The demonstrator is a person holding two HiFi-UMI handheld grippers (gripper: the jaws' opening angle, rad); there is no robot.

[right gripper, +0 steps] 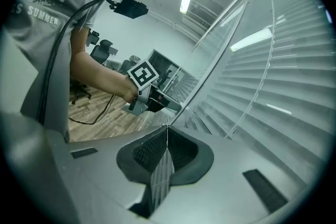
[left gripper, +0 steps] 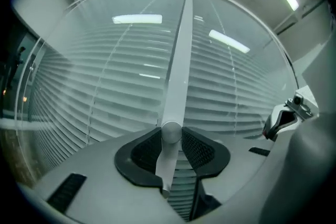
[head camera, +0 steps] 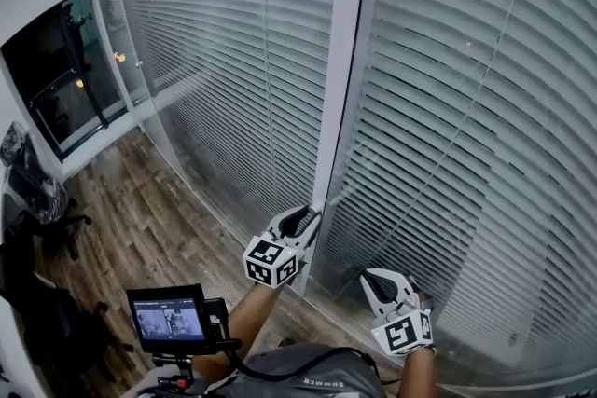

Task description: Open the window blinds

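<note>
White slatted blinds (head camera: 466, 107) hang shut behind glass panes on both sides of a pale upright frame post (head camera: 340, 61). A round grey knob (left gripper: 171, 131) sticks out from that post (left gripper: 178, 60). My left gripper (left gripper: 171, 132) is shut on the knob, with one dark pad against each side. In the head view the left gripper (head camera: 308, 215) reaches the post low down. My right gripper (head camera: 377, 276) hovers just to the right, close to the glass. Its jaws (right gripper: 167, 129) meet at the tips with nothing between them. The left gripper (right gripper: 152, 102) also shows in the right gripper view.
A small monitor on a rig (head camera: 171, 317) hangs at the person's waist, with a cable trailing from it. Wooden floor (head camera: 140, 219) runs along the glass wall. Dark office chairs (head camera: 37, 228) stand at the left. A dark unshaded window (head camera: 65, 70) is at the far left.
</note>
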